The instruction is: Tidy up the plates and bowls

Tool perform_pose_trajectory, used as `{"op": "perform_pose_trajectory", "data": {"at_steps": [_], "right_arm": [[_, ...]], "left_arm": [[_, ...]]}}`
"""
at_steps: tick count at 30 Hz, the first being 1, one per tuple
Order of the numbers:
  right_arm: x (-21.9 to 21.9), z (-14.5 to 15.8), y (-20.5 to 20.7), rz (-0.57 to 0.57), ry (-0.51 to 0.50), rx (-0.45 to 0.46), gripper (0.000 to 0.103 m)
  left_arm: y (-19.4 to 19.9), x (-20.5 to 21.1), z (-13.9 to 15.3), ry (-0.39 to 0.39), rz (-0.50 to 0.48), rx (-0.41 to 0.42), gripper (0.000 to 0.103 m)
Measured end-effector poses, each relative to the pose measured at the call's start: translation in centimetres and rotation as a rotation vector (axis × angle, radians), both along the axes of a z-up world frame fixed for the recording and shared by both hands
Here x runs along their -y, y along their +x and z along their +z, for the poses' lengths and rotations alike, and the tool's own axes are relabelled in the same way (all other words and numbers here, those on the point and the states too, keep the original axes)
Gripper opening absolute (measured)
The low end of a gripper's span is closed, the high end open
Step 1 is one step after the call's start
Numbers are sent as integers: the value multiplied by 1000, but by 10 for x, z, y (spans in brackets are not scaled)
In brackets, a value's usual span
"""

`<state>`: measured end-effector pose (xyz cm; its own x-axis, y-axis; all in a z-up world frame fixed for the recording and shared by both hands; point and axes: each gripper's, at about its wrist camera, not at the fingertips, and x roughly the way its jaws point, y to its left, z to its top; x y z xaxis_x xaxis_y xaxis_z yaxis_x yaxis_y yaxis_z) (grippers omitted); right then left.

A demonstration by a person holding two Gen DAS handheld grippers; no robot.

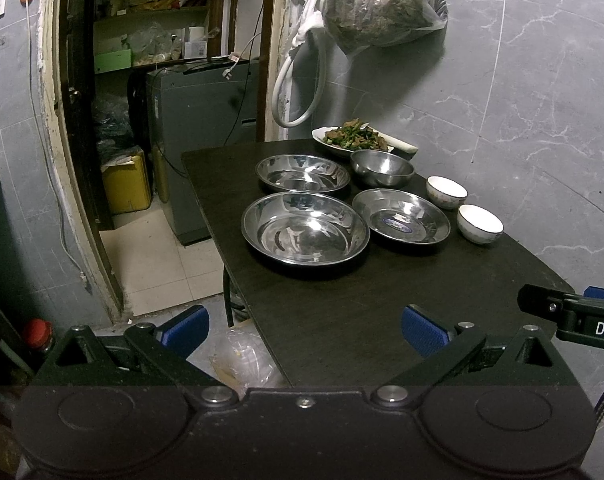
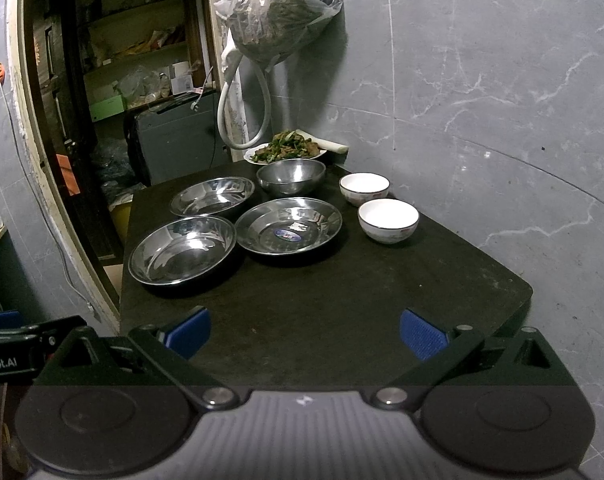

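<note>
Grey marbled wall tiles (image 2: 481, 80) close off the far and right sides of a dark table (image 2: 321, 312), whose bare near half lies open straight ahead of both sets of jaws. Its left edge drops to a doorway (image 1: 142, 216) with a pale floor; its near right corner is rounded.

Well ahead of the jaws the dishes sit in a loose cluster. Largest is a steel plate (image 1: 305, 229) nearest the left gripper (image 1: 305, 330), with a second steel plate (image 1: 401, 216) just to its right and a third (image 1: 302, 173) behind it. A steel bowl (image 1: 381, 167) stands farther back, and two white bowls (image 1: 479, 224) (image 1: 446, 191) sit apart along the right edge. At the far end a white plate of cooked greens (image 1: 351, 140) is partly hidden behind the steel bowl. A filled plastic bag (image 1: 381, 4) hangs on the wall above it; its contents are hard to make out.

Only a finger of the right gripper (image 2: 305, 330) shows at the right edge of the left view, cut off by the frame. Both grippers stand with blue pads (image 2: 421, 338) wide apart, holding nothing and touching nothing, hovering over the near end of the table.
</note>
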<state>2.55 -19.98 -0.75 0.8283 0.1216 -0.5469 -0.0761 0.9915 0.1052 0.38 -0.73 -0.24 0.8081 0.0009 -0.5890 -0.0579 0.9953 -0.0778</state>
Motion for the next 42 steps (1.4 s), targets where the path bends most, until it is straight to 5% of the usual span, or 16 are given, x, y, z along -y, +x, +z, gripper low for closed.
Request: {"op": "perform_pose_trajectory", "data": {"at_steps": [23,33,42], "right_arm": [[3,0,3,0,5,-4,103],[6,-8,6,1,11,-21,103],[10,-11,49,99,11,-31,103]], "left_arm": [[1,7,2,8,8,-4,102],[-5,-10,2,-46,42,-122,102],[1,-24,6,-155,133,-255,102]]}}
